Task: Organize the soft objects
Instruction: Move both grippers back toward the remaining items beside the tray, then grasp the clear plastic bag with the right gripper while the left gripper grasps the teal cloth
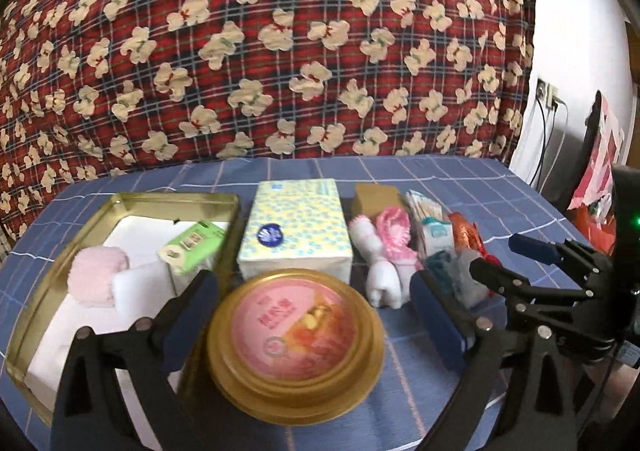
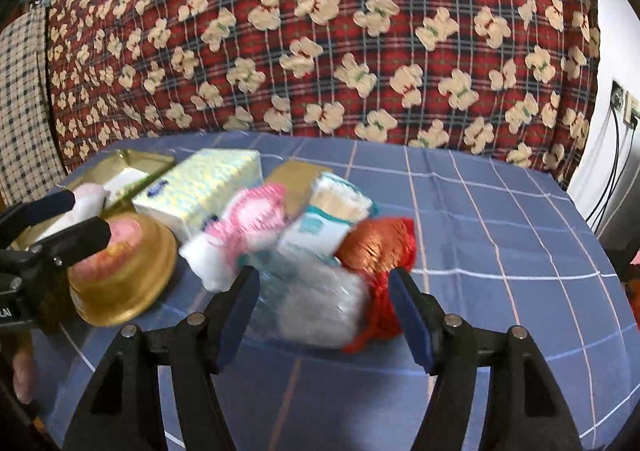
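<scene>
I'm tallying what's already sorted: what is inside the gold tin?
Inside the gold tin: a pink towel roll, a white sponge and a green packet. The left gripper hides its near corner.

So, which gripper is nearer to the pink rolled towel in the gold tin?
Left. The left gripper is just beside the towel; the right gripper is past the plush toy.

One gold tin [image 1: 120, 207], one tissue pack [image 1: 298, 229], perhaps two plush toys [image 1: 384, 251].

A blue cloth with a pale grid [image 1: 460, 187] is seen beneath a gold rectangular tin [image 1: 120, 199]. Right of the tin, a yellow-and-blue speckled tissue pack [image 1: 296, 227] is shown; behind it, a red plaid blanket printed with cream bears [image 1: 280, 51].
</scene>
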